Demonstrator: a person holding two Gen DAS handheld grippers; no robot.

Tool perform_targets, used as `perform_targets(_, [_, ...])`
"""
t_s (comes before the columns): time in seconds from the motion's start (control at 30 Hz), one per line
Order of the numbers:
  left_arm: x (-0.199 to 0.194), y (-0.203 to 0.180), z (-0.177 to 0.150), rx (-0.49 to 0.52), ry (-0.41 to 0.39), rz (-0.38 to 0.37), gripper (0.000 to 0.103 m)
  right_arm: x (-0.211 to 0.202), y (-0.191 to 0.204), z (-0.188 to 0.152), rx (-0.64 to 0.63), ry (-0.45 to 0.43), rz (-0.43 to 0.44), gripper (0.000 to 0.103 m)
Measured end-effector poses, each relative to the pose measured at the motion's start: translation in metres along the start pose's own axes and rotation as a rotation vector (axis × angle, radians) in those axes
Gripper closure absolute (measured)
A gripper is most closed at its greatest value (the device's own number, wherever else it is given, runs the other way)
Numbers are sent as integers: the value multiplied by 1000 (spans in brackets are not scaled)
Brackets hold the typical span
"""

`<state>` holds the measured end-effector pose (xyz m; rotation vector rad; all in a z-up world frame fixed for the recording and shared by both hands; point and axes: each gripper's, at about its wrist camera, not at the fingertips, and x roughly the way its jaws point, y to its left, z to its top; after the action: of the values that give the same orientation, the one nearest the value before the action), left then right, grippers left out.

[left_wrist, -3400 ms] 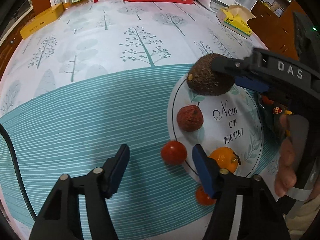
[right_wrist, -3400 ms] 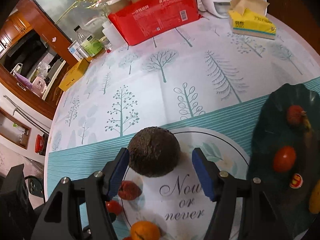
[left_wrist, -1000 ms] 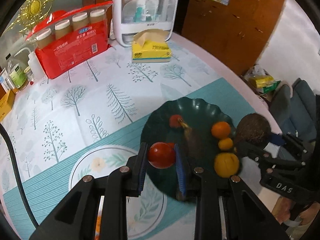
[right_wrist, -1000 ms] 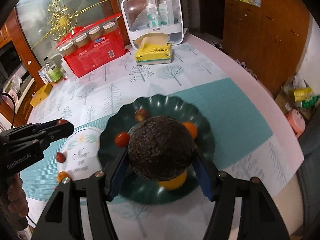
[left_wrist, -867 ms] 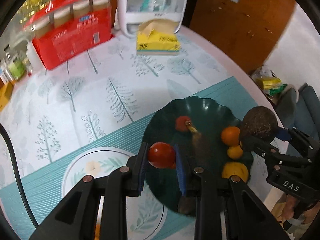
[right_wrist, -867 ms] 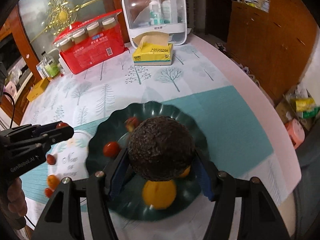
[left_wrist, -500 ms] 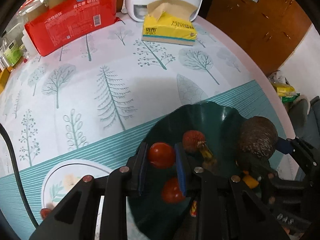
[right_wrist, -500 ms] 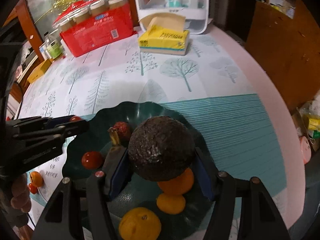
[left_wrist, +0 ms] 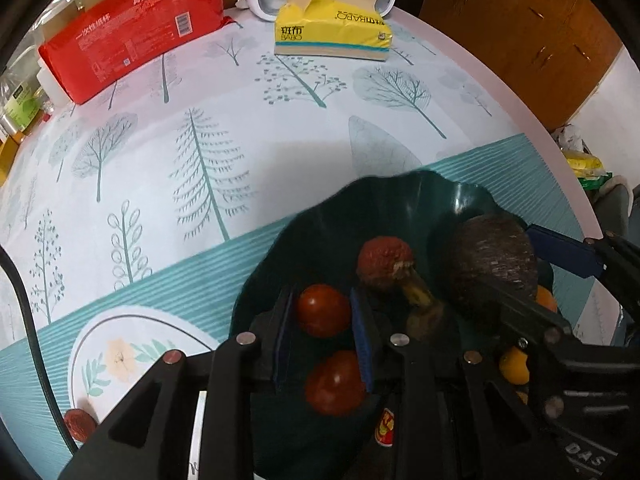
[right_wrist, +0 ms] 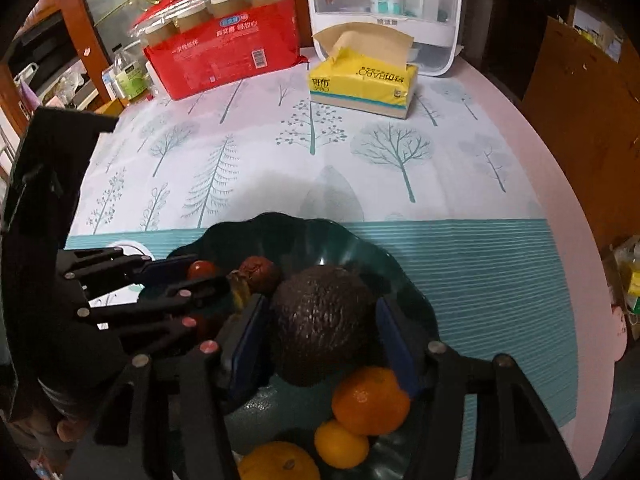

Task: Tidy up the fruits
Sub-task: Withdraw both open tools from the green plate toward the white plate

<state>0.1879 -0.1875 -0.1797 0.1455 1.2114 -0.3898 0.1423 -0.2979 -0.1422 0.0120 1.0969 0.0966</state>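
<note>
Over the dark green bowl (left_wrist: 400,178), my left gripper (left_wrist: 322,312) has its blue pads on a red tomato (left_wrist: 323,311); its jaws are just starting to open. A second tomato (left_wrist: 334,384) lies in the bowl below it. My right gripper (right_wrist: 320,312) has the dark avocado (right_wrist: 324,320) between its pads, low in the bowl (right_wrist: 280,220). Its jaws are closing in on the avocado. Also in the bowl are a rough red fruit (left_wrist: 384,258), a brown stem (left_wrist: 420,300) and three oranges (right_wrist: 370,400).
A white round mat (left_wrist: 120,352) lies left of the bowl with a small red fruit (left_wrist: 78,424) at its edge. At the back stand a yellow tissue box (left_wrist: 332,32), a red package (left_wrist: 132,36) and a white cabinet (right_wrist: 384,8). The table edge curves at the right.
Both grippers have come down over the green bowl, carrying the tomato and the avocado from above it to low inside it. The right gripper's pads now stand a little narrower.
</note>
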Motion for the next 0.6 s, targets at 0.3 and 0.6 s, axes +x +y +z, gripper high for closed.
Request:
perform_targets(0.3, [-31,3,-18,10,-46,54,33,-19,0,-13,21,-24,-20,43])
perform_targets(0.6, [-104,15,-49,-8,-55,49,17,-60,14,-30,67,-46,-14,44])
